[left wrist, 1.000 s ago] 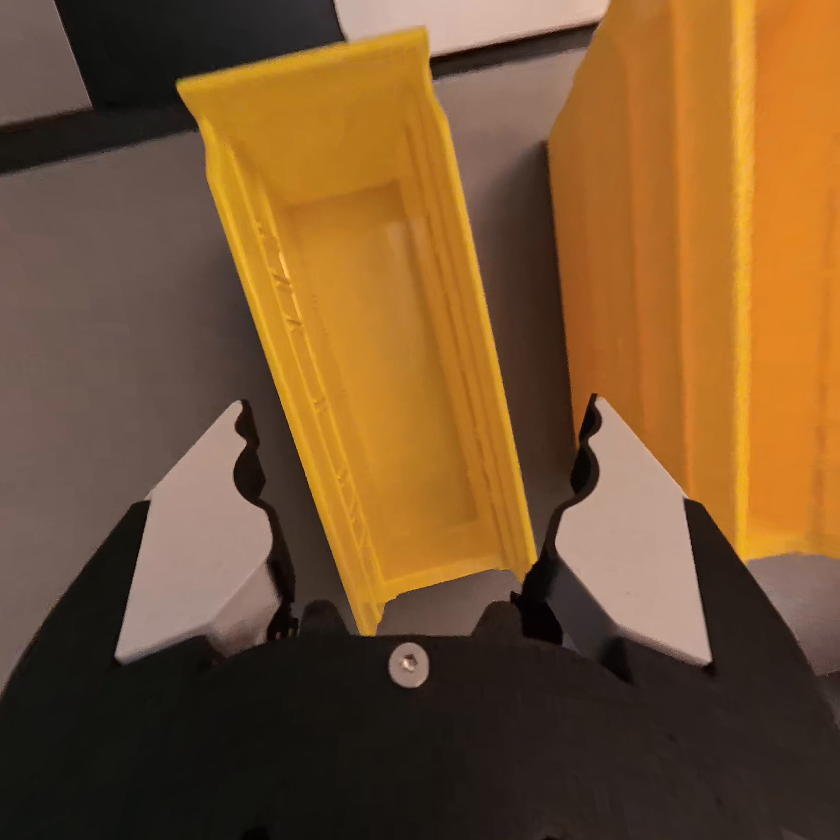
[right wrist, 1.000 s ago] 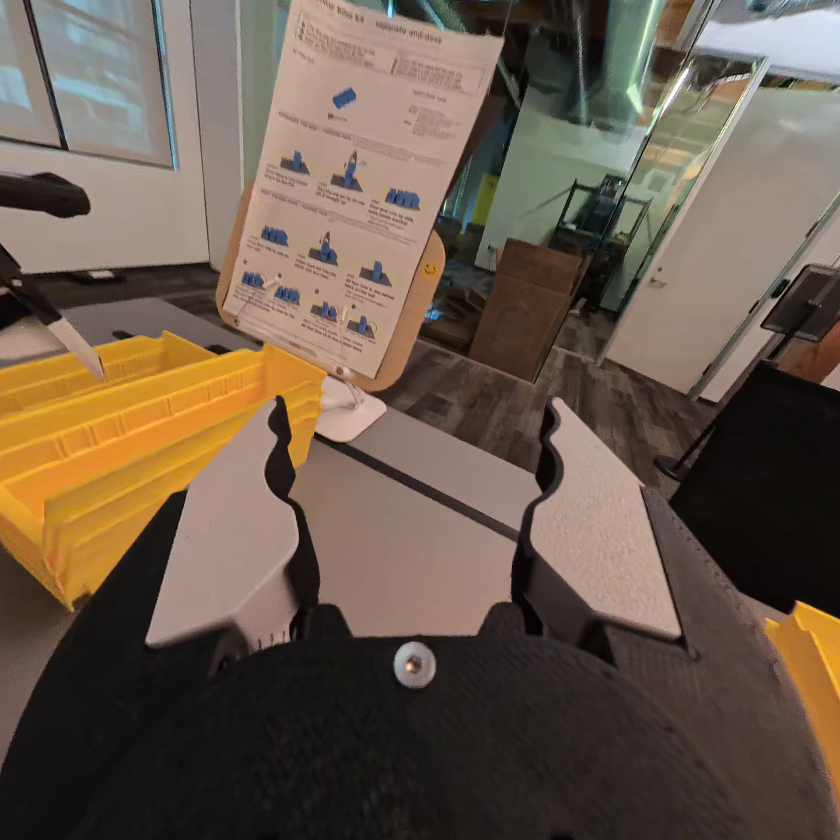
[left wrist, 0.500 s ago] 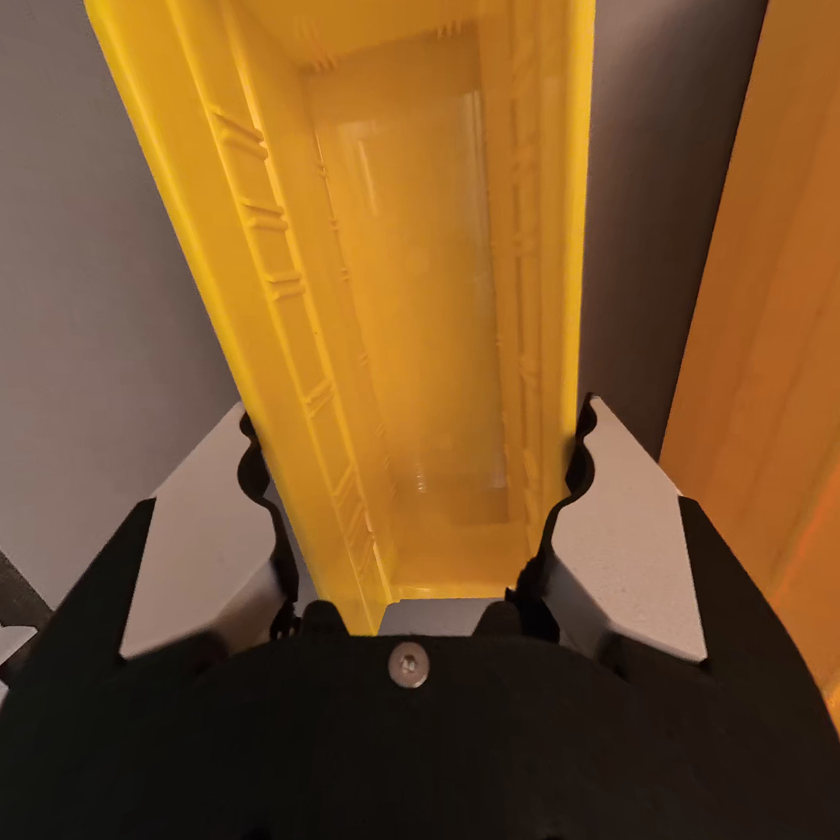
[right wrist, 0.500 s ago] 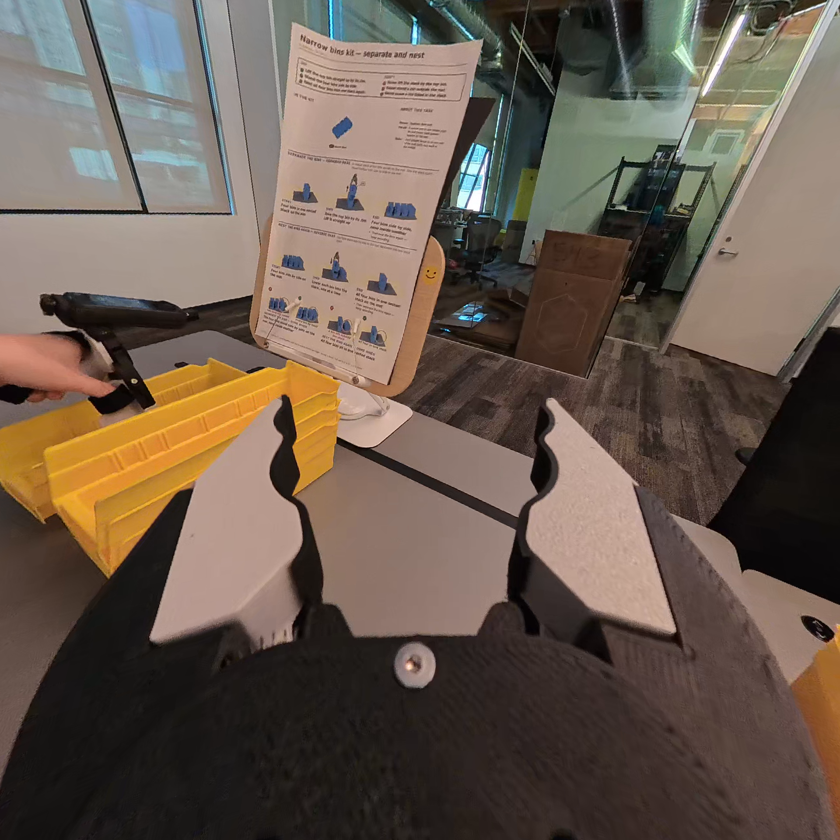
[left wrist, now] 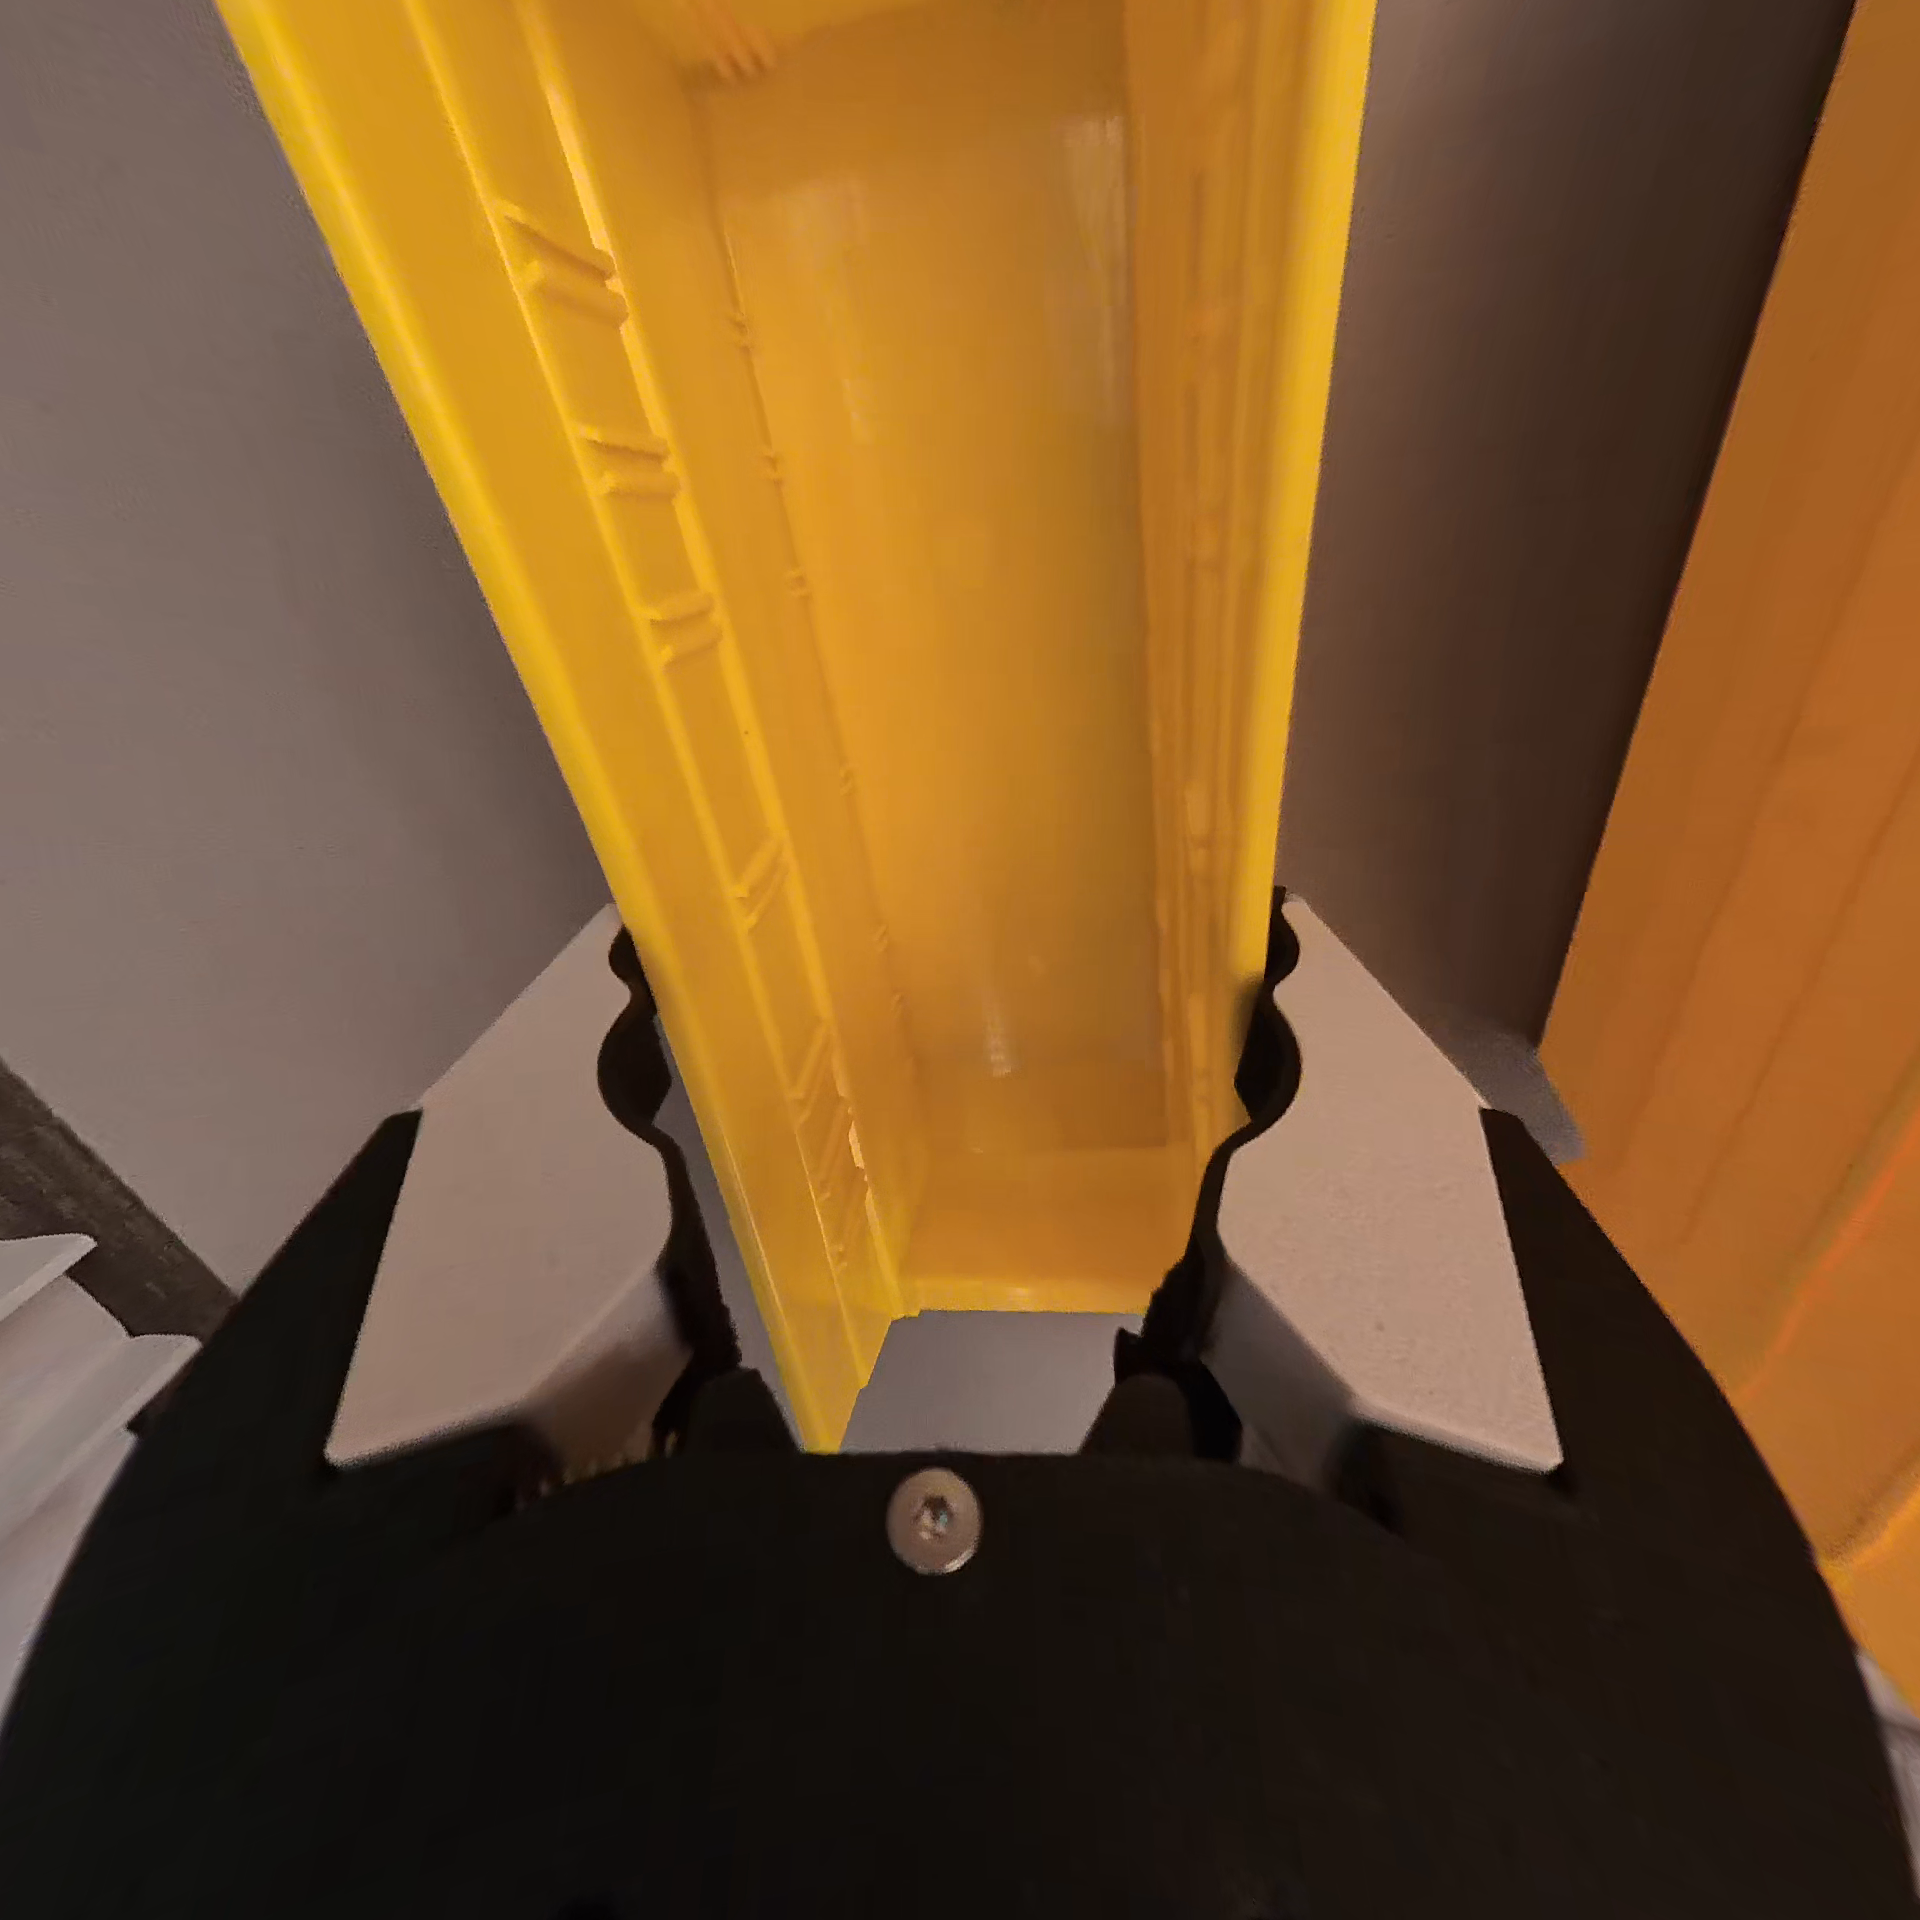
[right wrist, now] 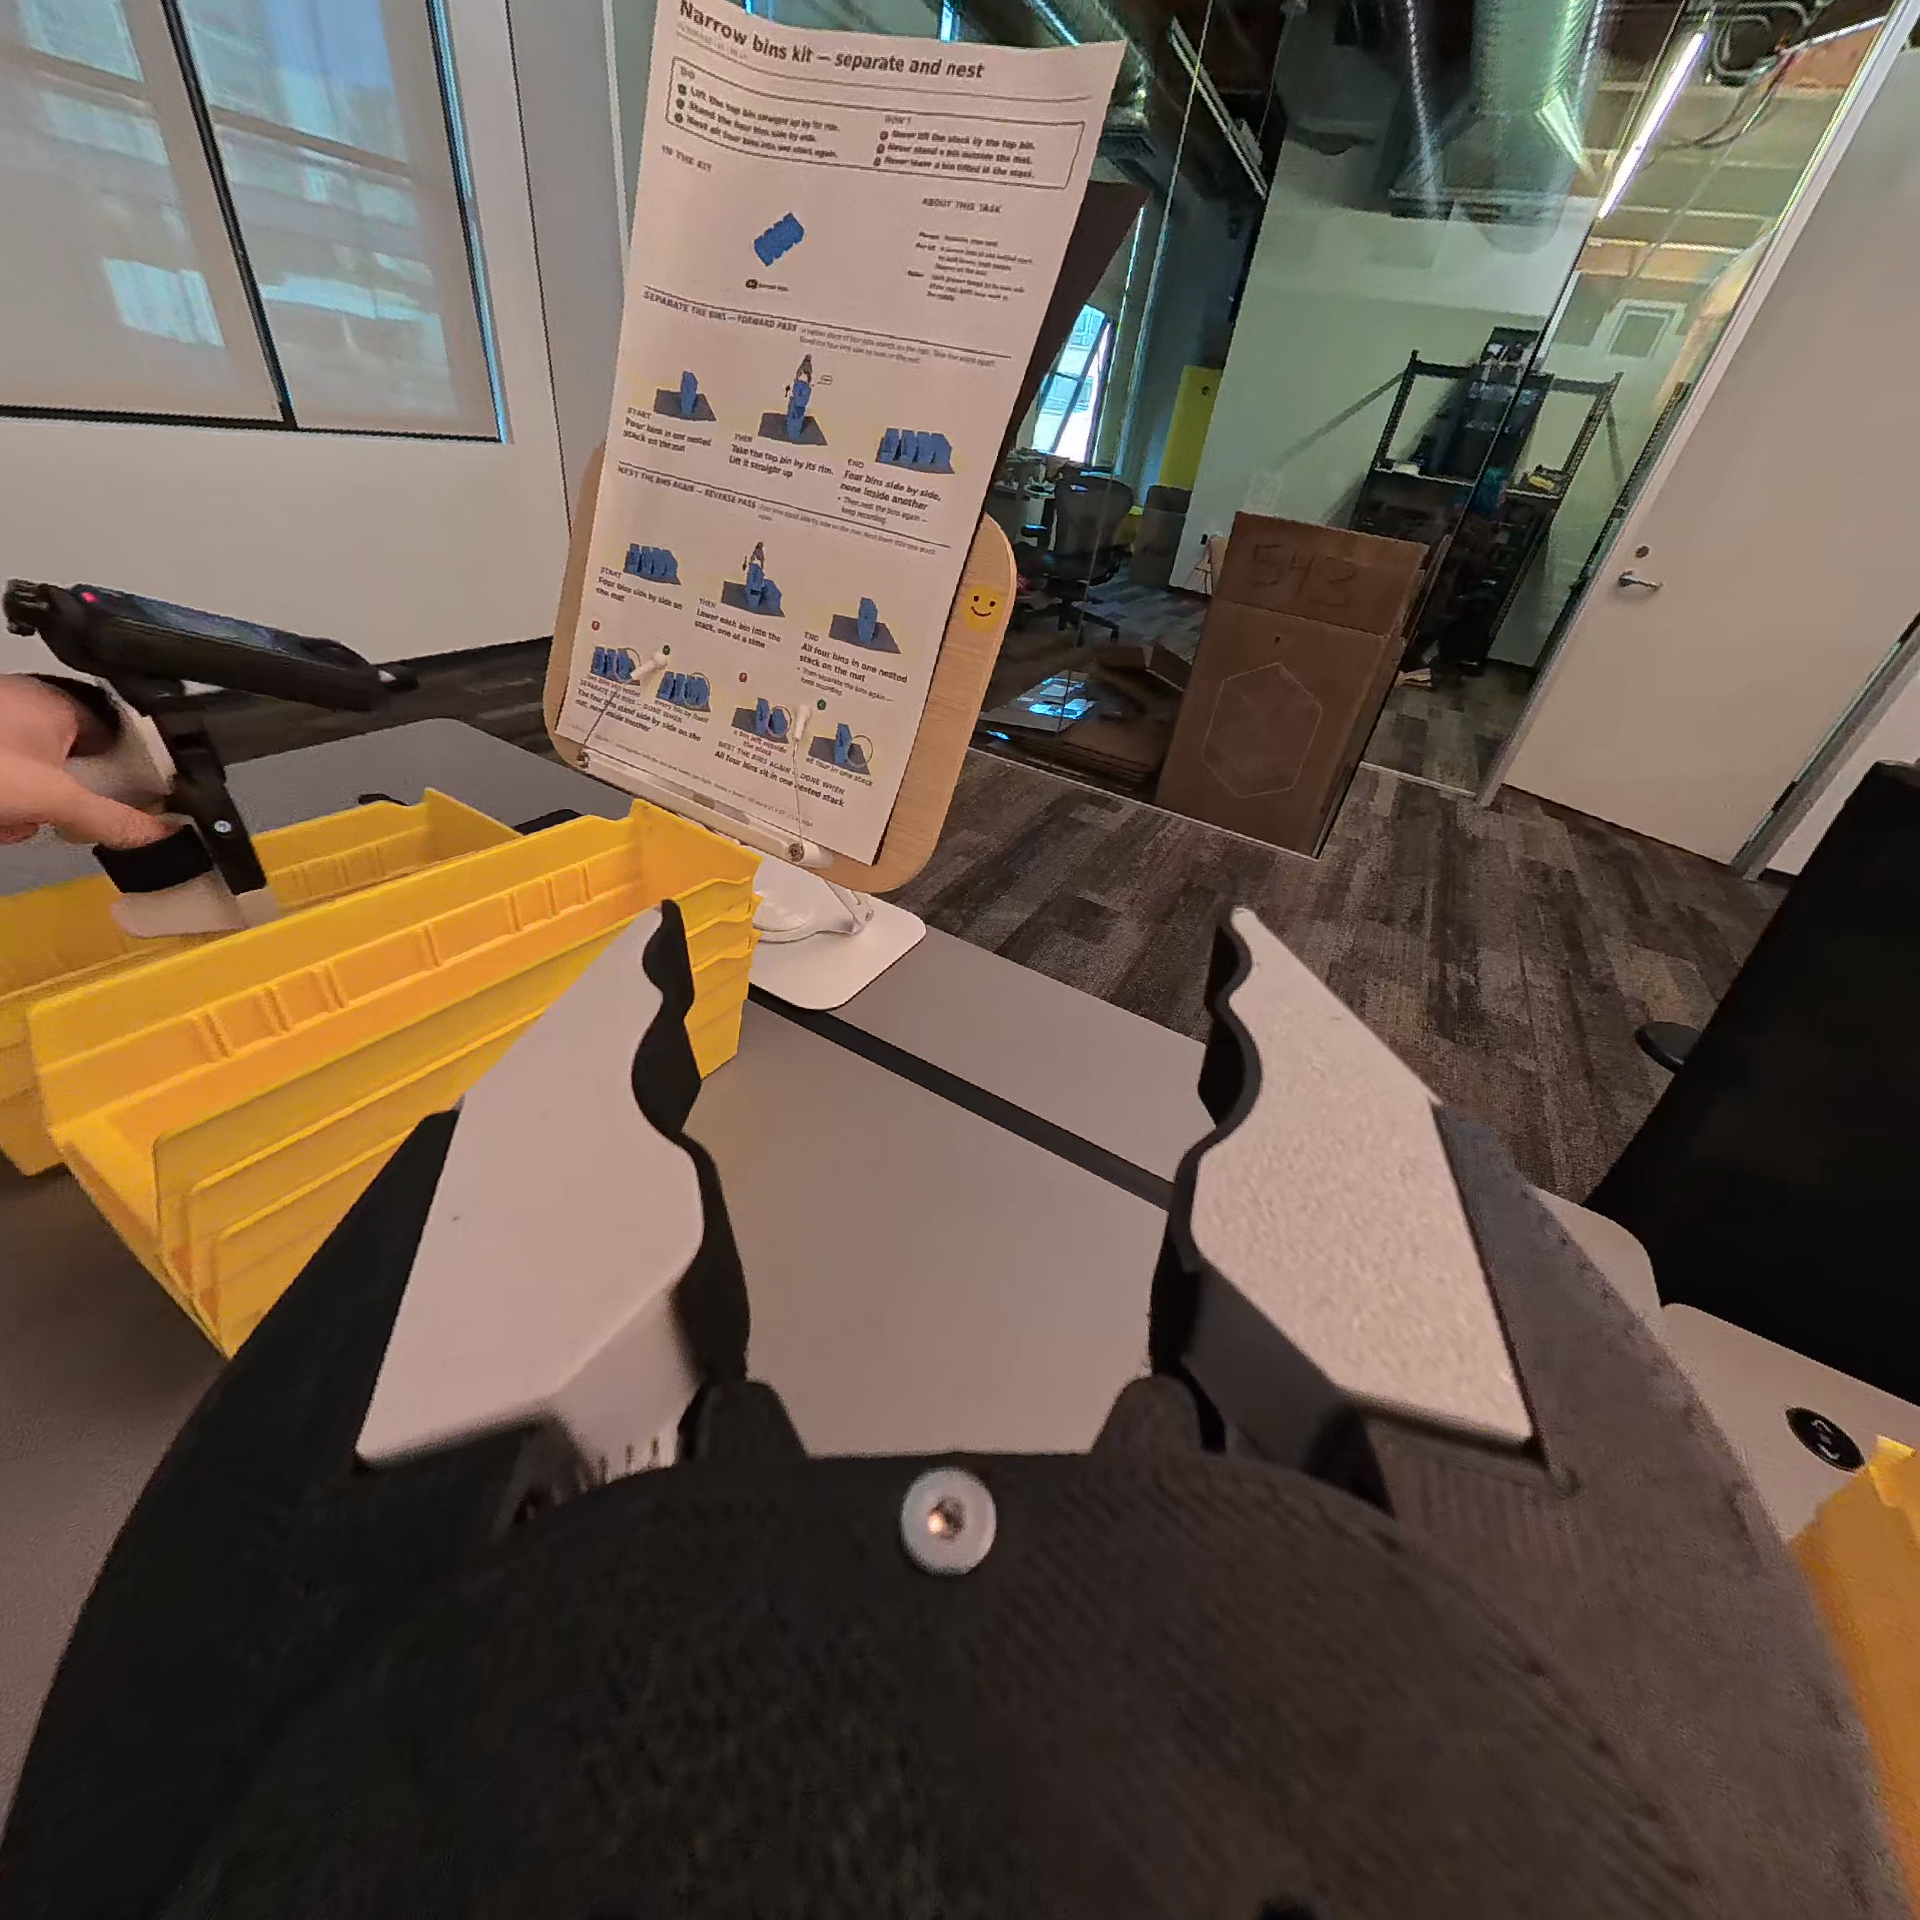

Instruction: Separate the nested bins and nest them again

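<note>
In the left wrist view a single narrow yellow bin [left wrist: 935, 623] lies open side up on the grey table [left wrist: 260, 520]. My left gripper [left wrist: 948, 925] straddles its near end, and both fingertips press on the outer rims, so it is shut on the bin. The right wrist view shows this gripper [right wrist: 187, 894] in a person's hand over the far bin [right wrist: 343, 847]. A stack of nested yellow bins [right wrist: 364, 1039] stands beside it and also shows in the left wrist view [left wrist: 1766, 727]. My right gripper [right wrist: 951, 935] is open and empty above the table.
An instruction sheet on a wooden stand [right wrist: 821, 416] rises at the table's [right wrist: 935, 1195] far edge, behind the bins. A yellow bin corner [right wrist: 1870, 1621] shows at the lower right. A dark seam [right wrist: 987, 1091] crosses the table. Beyond the edge is wood-look floor.
My left gripper moved forward over the single bin's near end and its jaws closed onto the rims. My right gripper rose and tilted slightly, its jaws staying open.
</note>
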Tool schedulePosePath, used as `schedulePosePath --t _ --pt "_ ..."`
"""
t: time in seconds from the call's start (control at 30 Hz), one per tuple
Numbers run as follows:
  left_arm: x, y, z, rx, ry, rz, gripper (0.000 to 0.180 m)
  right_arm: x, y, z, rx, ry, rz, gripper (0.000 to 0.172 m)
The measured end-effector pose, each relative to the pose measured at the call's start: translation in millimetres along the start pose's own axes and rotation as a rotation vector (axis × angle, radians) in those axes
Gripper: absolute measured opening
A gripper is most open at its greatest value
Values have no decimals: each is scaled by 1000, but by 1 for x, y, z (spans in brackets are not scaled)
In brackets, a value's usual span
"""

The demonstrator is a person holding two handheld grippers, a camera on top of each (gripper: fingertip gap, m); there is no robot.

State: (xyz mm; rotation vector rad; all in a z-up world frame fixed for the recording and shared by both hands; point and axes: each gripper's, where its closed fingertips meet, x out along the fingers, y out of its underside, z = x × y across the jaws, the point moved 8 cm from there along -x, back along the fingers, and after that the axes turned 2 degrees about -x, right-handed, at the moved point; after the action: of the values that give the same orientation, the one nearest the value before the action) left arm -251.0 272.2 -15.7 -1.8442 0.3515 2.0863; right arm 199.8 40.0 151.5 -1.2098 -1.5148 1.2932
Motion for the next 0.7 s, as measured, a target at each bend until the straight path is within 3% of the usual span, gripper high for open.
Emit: schedulePosePath --t 0.4,0.7 --pt "-47 16 17 37 -57 -27 111 1 4 -5 11 9 13 99" --pt "-142 12 -9 45 -59 -104 113 7 11 -7 8 25 53 99"
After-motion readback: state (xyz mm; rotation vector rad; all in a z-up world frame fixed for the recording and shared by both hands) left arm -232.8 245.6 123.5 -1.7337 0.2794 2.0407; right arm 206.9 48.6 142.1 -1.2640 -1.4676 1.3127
